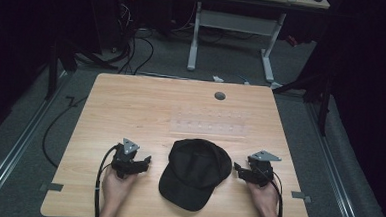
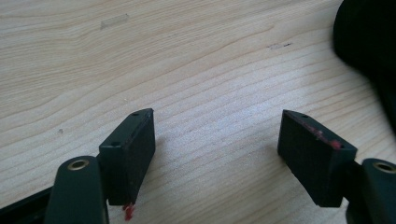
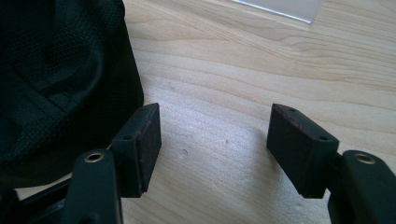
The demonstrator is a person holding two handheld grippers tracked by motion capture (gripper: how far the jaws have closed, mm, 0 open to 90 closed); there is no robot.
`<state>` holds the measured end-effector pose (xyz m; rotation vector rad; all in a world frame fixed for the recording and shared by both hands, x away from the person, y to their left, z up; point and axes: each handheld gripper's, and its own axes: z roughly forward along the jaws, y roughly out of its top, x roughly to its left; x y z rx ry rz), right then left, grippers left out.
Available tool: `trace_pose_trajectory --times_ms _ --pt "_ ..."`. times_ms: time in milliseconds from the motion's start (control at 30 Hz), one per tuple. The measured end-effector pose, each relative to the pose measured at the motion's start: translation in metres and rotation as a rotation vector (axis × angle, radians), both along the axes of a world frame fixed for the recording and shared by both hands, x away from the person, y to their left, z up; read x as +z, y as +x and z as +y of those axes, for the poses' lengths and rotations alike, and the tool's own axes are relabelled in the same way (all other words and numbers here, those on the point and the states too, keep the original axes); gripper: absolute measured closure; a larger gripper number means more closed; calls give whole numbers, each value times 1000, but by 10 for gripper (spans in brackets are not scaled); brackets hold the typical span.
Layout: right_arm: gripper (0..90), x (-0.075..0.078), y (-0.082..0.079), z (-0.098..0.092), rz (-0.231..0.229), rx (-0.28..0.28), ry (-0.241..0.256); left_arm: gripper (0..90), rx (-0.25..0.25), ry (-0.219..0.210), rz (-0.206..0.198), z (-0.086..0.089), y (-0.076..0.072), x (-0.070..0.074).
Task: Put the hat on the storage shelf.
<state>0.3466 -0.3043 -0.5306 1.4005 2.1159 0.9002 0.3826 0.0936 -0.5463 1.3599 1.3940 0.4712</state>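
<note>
Wood grain runs across your pale table [image 1: 131,105], which stands on grey carpet in a dim room. Take the black cap [image 1: 195,172] as the landmark; it lies flat on the near half of the table, brim toward you.

Left of the cap, off the table, dark cables [image 1: 136,53] loop over the floor and a metal rail [image 1: 16,149] runs along the carpet. Your left gripper [image 1: 142,164] rests on the wood just left of the cap, apart from it, jaws spread wide with bare table between them (its own view shows the cap's dark edge [image 2: 369,42] at the upper right).

Beyond the cap, a sheet of clear plastic [image 1: 211,124] lies on the wood, and farther back a small grey round grommet [image 1: 219,96] sits near the far edge. Behind that stands a second table's white frame [image 1: 235,25].

Right of the cap, your right gripper [image 1: 240,171] rests on the wood, jaws likewise spread and holding nothing. In its own view the cap's fabric [image 3: 56,70] lies just beside one jaw; whether they touch, you cannot tell. A grey tape tab [image 1: 300,196] sits at the table's right edge.
</note>
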Motion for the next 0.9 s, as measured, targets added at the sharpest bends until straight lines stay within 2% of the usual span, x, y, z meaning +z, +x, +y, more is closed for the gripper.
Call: trace_pose_trajectory --times_ms 100,367,400,600,667,900 --pt "405 0 0 -1 -6 -15 0 276 -1 4 0 0 0 0" --pt "440 1 1 -4 -4 -37 3 278 1 -1 0 0 0 0" --pt "442 2 1 -7 5 -47 13 279 1 -2 0 0 0 0" --pt "465 11 -4 -12 -18 -60 58 278 1 -2 1 0 0 0" --pt "477 16 -8 -13 -21 -57 86 279 1 -3 1 0 0 0" --pt "490 27 -17 -12 -40 -21 96 278 1 -2 1 0 0 0"
